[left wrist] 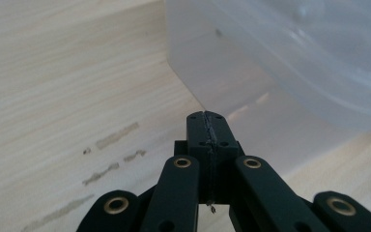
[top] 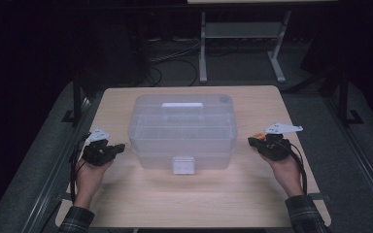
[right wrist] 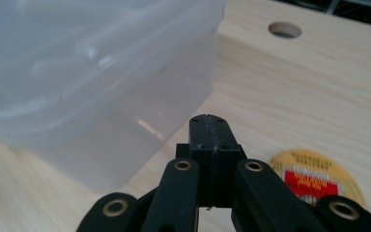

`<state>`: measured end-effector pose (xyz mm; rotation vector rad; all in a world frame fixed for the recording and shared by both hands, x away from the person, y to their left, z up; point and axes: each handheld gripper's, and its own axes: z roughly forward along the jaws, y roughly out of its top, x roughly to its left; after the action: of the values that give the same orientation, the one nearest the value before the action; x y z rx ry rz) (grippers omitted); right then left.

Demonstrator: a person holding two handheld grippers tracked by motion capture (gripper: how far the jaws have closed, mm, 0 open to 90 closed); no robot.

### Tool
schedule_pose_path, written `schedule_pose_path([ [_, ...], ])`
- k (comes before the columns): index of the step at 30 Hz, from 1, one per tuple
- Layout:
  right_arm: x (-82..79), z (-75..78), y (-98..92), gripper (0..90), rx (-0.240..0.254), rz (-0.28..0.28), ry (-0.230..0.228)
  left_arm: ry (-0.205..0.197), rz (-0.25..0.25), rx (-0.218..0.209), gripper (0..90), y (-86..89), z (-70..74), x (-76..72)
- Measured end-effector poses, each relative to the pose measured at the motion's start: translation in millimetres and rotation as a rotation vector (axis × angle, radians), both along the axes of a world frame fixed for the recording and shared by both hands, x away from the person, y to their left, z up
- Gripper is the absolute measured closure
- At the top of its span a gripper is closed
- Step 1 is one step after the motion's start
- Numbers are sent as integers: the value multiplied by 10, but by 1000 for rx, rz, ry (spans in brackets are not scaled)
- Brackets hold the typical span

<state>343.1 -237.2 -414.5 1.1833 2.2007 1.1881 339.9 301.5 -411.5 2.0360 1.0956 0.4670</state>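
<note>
both our grippers, left gripper (left wrist: 207,126) and right gripper (right wrist: 208,128), are clenched empty beside the plastic box (top: 182,130); we should probably open them before gripping its ends evenly.

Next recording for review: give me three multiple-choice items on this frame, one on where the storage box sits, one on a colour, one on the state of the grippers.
1. Where does the storage box stand on the table?
A. around the middle, between the two grippers
B. at the near left corner
C. hanging over the far edge

2. What colour is the round sticker on the table by the right gripper?
A. blue
B. yellow with red
C. green

3. How do the jaws of the left gripper stand?
A. wide open
B. clamped on the box
C. shut on nothing

Key: 1 A, the high view shows a gripper on each side of it. 2 B, seen in the right gripper view. 3 C, the jaws meet with nothing between them.
</note>
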Motion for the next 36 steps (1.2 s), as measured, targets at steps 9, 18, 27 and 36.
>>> schedule_pose_path([
  [9,188,65,108,900,-7,3,-1,-14,11,8,900,-31,14,148],
  [18,383,112,210,900,-10,16,-19,-37,34,5,900,-28,32,306],
  [27,556,41,282,900,-2,26,6,-37,49,-3,900,-62,-15,436],
  [36,620,-85,320,900,-5,24,51,-14,38,-2,900,-110,-110,509],
])
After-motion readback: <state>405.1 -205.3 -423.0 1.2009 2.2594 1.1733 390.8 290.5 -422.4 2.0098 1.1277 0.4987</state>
